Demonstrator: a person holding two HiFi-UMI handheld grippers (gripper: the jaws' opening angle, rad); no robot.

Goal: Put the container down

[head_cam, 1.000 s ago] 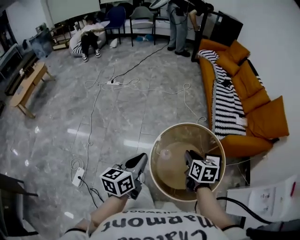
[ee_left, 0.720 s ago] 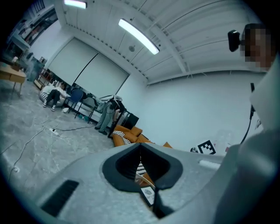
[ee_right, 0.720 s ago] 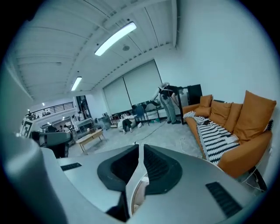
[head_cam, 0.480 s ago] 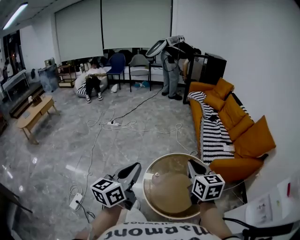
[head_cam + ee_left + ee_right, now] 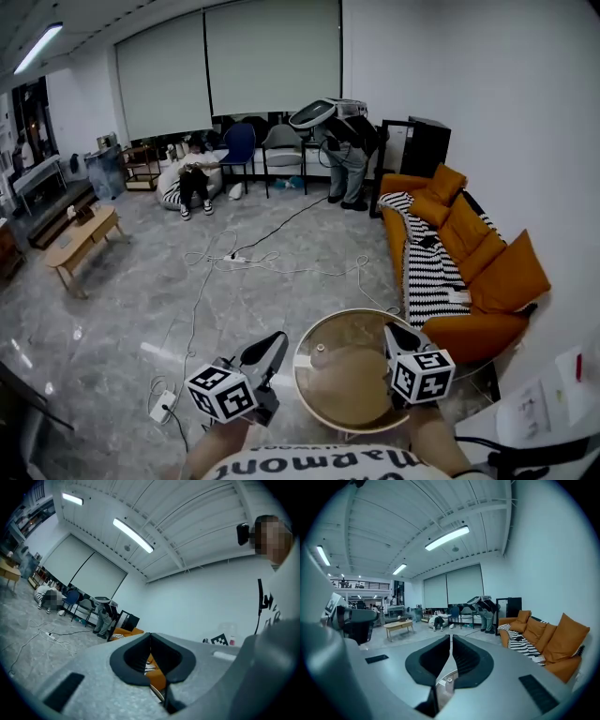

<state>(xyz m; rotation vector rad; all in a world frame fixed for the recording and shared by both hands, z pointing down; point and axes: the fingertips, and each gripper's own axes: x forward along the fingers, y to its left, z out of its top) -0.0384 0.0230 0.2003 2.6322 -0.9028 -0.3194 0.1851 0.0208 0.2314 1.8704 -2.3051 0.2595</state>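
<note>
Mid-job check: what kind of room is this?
Probably an open office lounge or lab space: an orange sofa, chairs below roller blinds, and power cables trailing across the polished floor.

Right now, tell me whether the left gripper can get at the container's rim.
Probably yes: the left gripper hangs just beside the container, at its left rim, with nothing between them, though its jaws are together and must open first.
</note>
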